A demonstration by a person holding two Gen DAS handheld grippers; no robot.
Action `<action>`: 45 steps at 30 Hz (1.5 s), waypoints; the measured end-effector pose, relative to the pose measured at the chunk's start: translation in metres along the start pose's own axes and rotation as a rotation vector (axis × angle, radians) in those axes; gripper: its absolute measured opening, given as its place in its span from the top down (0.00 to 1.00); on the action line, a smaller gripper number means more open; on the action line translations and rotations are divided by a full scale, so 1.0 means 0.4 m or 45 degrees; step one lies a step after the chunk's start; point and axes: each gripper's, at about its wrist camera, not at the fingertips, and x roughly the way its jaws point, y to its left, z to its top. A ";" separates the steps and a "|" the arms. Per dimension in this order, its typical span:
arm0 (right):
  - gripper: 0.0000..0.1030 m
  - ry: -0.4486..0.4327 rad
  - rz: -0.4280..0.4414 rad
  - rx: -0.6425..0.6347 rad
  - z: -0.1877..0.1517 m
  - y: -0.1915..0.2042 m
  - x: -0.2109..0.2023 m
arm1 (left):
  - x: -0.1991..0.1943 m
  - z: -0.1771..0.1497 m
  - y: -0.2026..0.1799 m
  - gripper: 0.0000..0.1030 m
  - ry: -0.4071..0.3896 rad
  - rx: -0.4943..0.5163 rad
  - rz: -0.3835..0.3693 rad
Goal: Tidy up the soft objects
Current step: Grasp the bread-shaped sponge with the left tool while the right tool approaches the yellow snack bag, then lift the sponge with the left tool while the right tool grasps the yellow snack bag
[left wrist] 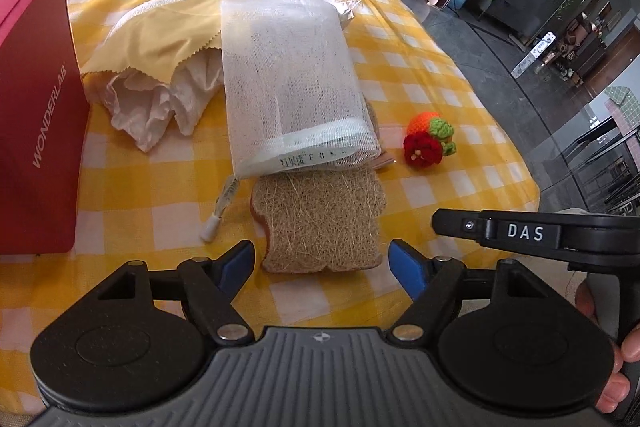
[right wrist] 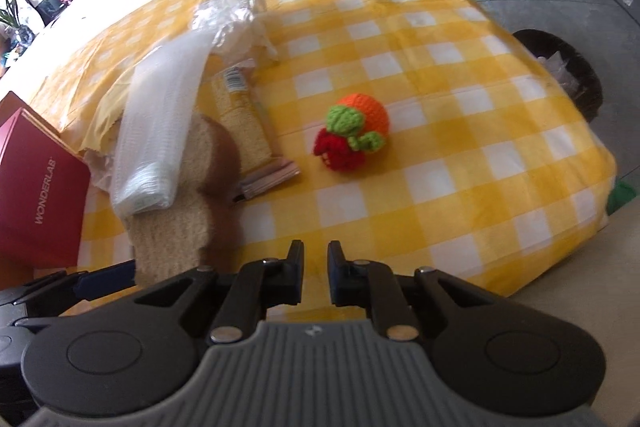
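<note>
Left tool (left wrist: 322,263) is wide open w/ nothing held; its blue tips sit either side of the near edge of the brown bread-shaped scrubby sponge (left wrist: 320,223), not pressing it. Right tool (right wrist: 314,273) is almost shut, just a thin gap, nothing in it, over bare yellow-and-white checked tabletop (right wrist: 440,131). White mesh net bag (left wrist: 288,79) lies on top of the sponge's far end. Left of it: thin yellow cloth (left wrist: 160,35) over crumpled white cloth (left wrist: 156,103), next to a red box (left wrist: 36,115). Small knitted orange, red & green toy (right wrist: 354,135) sits alone, right of the pile.
</note>
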 end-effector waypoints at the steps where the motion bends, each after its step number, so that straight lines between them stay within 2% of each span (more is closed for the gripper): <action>1: 0.87 -0.020 -0.025 -0.009 0.000 -0.007 -0.005 | 0.004 0.001 -0.004 0.13 0.005 0.000 0.013; 3: 0.84 -0.066 -0.068 -0.040 0.006 -0.013 -0.012 | 0.013 0.003 -0.014 0.13 0.019 0.010 0.058; 4: 0.81 -0.085 -0.086 -0.056 0.012 -0.015 -0.013 | 0.017 0.005 -0.018 0.13 0.025 0.014 0.081; 5: 0.73 -0.102 -0.098 -0.072 0.019 -0.014 -0.012 | 0.021 0.006 -0.022 0.13 0.029 0.013 0.103; 6: 0.71 -0.117 -0.113 -0.086 0.027 -0.012 -0.009 | 0.025 0.010 -0.024 0.14 0.034 0.009 0.118; 10: 0.69 -0.131 -0.150 -0.131 0.061 0.001 0.012 | 0.031 0.022 -0.018 0.28 0.045 0.003 0.119; 13: 0.56 -0.134 -0.149 -0.115 0.082 0.004 0.028 | 0.025 0.028 -0.011 0.30 0.022 0.012 0.121; 18: 0.51 -0.144 -0.178 -0.124 0.114 0.021 0.058 | 0.009 0.047 0.010 0.31 0.009 0.002 0.076; 21: 0.51 -0.157 -0.198 -0.132 0.123 0.036 0.059 | -0.016 0.053 0.027 0.32 -0.038 -0.005 0.070; 26: 0.52 -0.241 -0.129 -0.277 0.101 0.097 0.036 | -0.071 0.071 0.056 0.33 -0.113 -0.004 0.089; 31: 0.52 -0.203 -0.002 -0.350 0.088 0.134 0.062 | -0.140 0.083 0.073 0.33 -0.197 -0.036 0.069; 32: 0.52 -0.196 0.005 -0.360 0.088 0.141 0.068 | -0.151 0.087 0.081 0.33 -0.207 -0.069 0.044; 34: 0.51 -0.189 0.027 -0.376 0.086 0.156 0.076 | -0.160 0.104 0.117 0.33 -0.175 -0.224 -0.099; 36: 0.50 -0.175 0.053 -0.387 0.084 0.170 0.083 | -0.158 0.119 0.148 0.33 -0.143 -0.352 -0.192; 39: 0.49 -0.164 0.062 -0.386 0.082 0.179 0.083 | -0.157 0.132 0.152 0.33 -0.195 -0.336 -0.183; 41: 0.49 -0.168 0.062 -0.387 0.078 0.178 0.078 | -0.149 0.138 0.161 0.33 -0.189 -0.370 -0.245; 44: 0.49 -0.172 0.066 -0.391 0.069 0.173 0.065 | -0.142 0.148 0.158 0.33 -0.184 -0.353 -0.251; 45: 0.49 -0.177 0.075 -0.398 0.066 0.173 0.059 | -0.143 0.151 0.157 0.33 -0.187 -0.345 -0.298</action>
